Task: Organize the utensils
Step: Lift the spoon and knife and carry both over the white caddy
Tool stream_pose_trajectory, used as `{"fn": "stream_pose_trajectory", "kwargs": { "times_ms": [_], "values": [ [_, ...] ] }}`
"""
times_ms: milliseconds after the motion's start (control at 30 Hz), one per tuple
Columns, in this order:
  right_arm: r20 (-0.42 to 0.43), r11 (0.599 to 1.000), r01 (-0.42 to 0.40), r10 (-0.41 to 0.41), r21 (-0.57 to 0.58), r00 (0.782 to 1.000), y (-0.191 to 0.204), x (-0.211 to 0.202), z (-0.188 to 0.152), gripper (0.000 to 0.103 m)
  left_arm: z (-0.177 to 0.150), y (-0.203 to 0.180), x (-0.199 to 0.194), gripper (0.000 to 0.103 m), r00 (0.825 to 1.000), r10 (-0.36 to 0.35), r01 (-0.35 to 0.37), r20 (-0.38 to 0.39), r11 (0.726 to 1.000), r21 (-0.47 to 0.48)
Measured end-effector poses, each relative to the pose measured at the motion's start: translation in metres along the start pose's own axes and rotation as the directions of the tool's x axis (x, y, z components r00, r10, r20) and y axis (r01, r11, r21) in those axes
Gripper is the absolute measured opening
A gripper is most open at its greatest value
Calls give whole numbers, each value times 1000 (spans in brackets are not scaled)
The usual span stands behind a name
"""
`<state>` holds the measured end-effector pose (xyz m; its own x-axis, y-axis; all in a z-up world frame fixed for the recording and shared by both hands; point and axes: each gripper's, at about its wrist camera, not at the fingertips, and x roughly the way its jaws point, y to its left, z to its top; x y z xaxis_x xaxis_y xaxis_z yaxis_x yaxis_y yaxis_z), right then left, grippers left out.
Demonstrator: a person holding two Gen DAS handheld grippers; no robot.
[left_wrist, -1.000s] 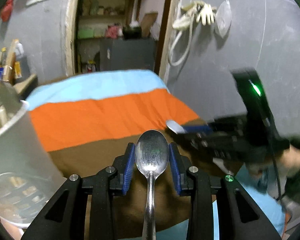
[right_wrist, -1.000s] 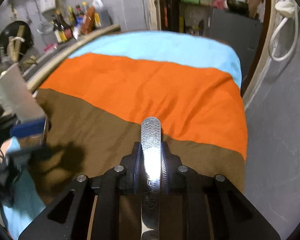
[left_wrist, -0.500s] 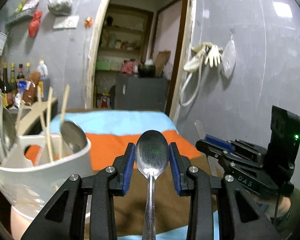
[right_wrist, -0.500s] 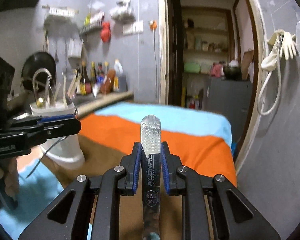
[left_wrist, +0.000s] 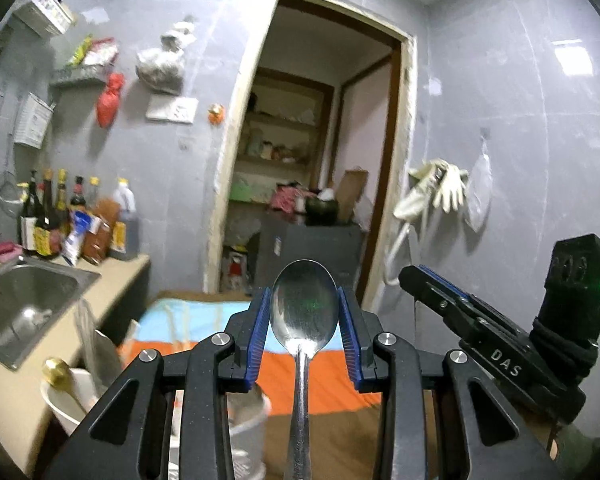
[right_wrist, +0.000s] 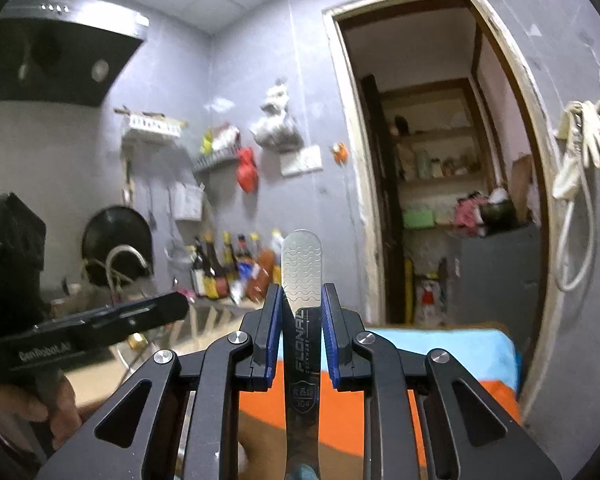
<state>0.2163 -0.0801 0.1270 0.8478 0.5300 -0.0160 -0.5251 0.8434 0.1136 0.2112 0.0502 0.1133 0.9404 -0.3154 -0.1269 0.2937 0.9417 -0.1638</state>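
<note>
1. My left gripper has its jaws closed part-way on a steel spoon; the blue pads press the bowl's two edges, bowl forward, handle running back toward 6 o'clock.
2. My right gripper has its jaws nearly together, clamping a flat steel utensil handle stamped with wavy lines; what its other end is, I cannot tell.
3. In the left view, the white utensil holder sits at 8 o'clock, low, with chopsticks in it.
4. The striped cloth covers the surface below both grippers.
5. The sink lies at 9 o'clock.
</note>
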Motion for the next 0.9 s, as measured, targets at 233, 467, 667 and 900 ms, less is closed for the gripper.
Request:
{"fn": "stream_pose_trajectory", "kwargs": {
  "times_ms": [233, 467, 667, 900],
  "values": [
    [79, 995, -84, 81, 45, 994, 21, 27, 16, 17, 26, 45, -19, 29, 989, 101, -98, 104, 995, -34],
    [152, 977, -168, 148, 130, 977, 34, 69, 7, 17, 29, 114, -27, 29, 971, 148, -115, 187, 978, -175],
    [189, 963, -189, 153, 191, 970, 37, 86, -14, 17, 17, 156, -34, 29, 948, 165, -86, 271, 956, -279],
    [192, 969, -185, 153, 163, 969, 42, 91, -30, 17, -3, 173, -34, 29, 925, 189, -71, 329, 938, -339]
  ]
}}
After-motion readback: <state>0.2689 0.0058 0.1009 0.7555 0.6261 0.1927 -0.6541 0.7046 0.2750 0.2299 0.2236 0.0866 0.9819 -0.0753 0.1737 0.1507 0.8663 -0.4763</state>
